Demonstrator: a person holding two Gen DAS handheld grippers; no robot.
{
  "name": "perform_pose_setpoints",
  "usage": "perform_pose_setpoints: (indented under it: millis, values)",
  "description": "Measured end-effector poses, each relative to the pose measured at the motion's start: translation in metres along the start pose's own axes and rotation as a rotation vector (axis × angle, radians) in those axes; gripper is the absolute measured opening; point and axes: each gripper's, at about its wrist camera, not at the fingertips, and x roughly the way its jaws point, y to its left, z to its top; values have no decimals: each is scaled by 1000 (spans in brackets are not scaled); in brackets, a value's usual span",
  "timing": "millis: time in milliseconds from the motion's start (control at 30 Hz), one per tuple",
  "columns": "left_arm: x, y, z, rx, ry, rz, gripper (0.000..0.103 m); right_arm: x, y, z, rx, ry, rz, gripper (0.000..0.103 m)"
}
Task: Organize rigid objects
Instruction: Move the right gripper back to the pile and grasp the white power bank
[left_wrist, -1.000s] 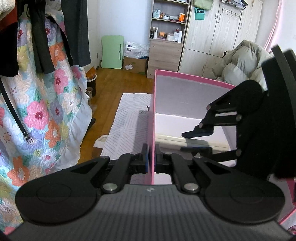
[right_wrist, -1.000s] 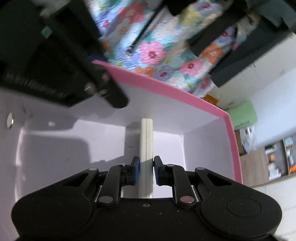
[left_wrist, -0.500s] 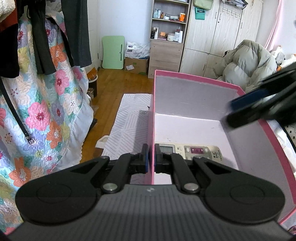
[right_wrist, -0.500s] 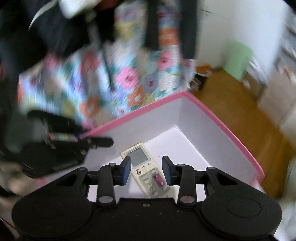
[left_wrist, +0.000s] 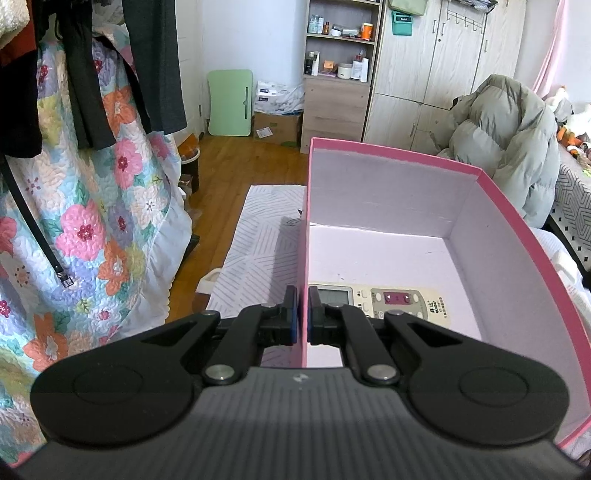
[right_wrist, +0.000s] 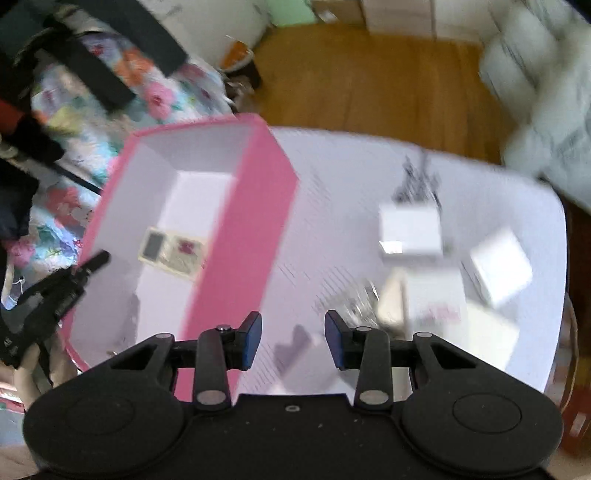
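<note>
The left gripper (left_wrist: 302, 314) has its fingers pinched tight on the left wall of the pink box (left_wrist: 517, 236), inside which a remote control (left_wrist: 391, 301) lies flat on the floor at 6 o'clock. To the right, the right gripper (right_wrist: 293, 339) hangs over the white worktop (right_wrist: 332, 221), fingers opening with nothing between them, and blurred white boxes (right_wrist: 410, 229) sit at 2 o'clock.

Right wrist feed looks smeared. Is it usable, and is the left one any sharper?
Right wrist view: motion blur smears the white boxes and table; the right gripper, jaws opening and empty, stays crisp. Left wrist view: sharp, daylit, fisheye-bowed; the remote control in the pink box is legible.
</note>
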Motion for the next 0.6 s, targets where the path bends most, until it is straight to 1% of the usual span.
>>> perform_pose_setpoints:
  millis: [100, 267, 400, 467, 533, 600]
  values:
    - [-1, -2, 0, 5, 0, 4, 4, 2, -9, -10, -26, -10, -58, 47]
    - [-3, -2, 2, 14, 2, 7, 4, -4, -22, -17, -100, -46, -169, 54]
    - [-3, -4, 3, 21, 1, 14, 4, 2, -35, -12, -115, -20, -199, 56]
    - [-4, -4, 3, 20, 1, 14, 4, 7, -36, -13, -142, -22, -236, 58]
    - [-4, -4, 3, 21, -2, 13, 4, 17, -38, -12, -161, -16, -262, 63]
    - [-4, -5, 3, 23, -3, 14, 4, 30, -40, -10, -179, -8, -289, 65]
